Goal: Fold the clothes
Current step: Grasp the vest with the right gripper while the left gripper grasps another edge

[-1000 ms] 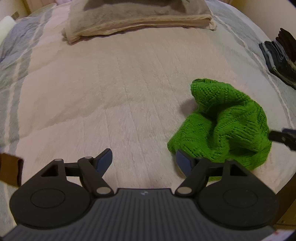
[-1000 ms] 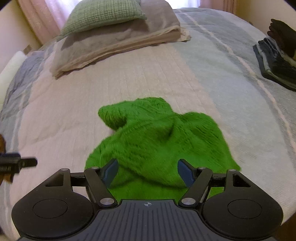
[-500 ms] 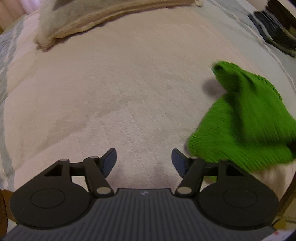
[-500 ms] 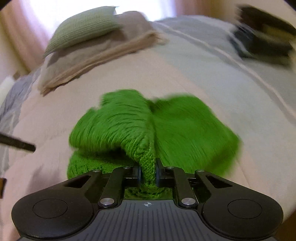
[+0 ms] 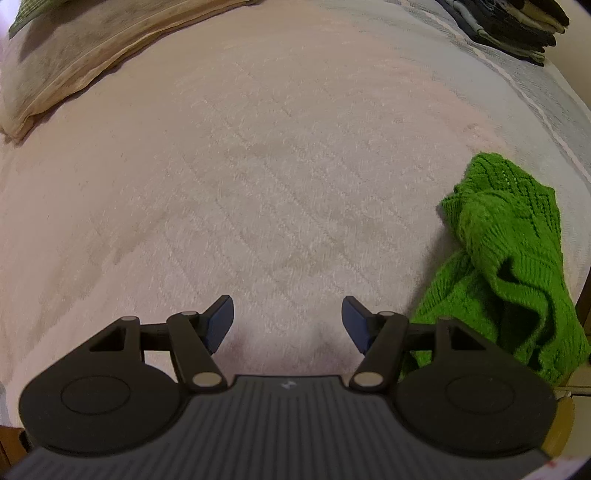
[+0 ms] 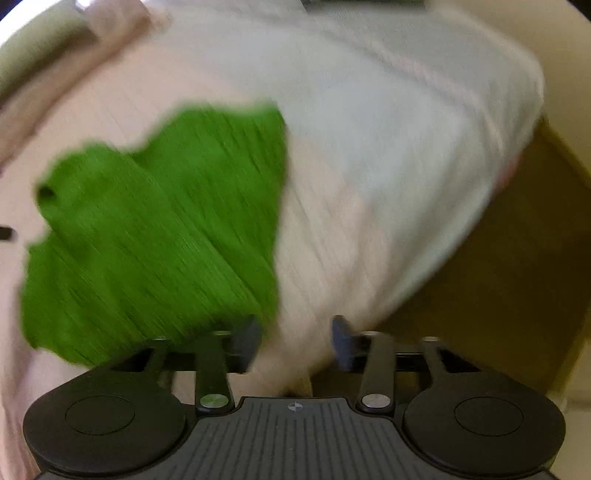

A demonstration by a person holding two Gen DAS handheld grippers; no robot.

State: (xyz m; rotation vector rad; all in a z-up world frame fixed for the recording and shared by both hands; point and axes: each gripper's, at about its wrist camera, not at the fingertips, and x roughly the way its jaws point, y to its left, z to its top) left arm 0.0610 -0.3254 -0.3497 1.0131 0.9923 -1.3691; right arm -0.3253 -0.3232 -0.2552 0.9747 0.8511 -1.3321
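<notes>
clearly the knit (image 5: pixel 513 258) is soft and limp, best pinched at a hem corner; left gripper (image 5: pixel 288 319) spread, right gripper (image 6: pixel 295 338) seemingly released, blurred.

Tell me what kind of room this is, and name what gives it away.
Most likely a bedroom. The work surface is a bed under a quilted pink and grey bedspread, pillows lie at its far end, and a stack of folded dark clothes sits on the far right corner.
</notes>
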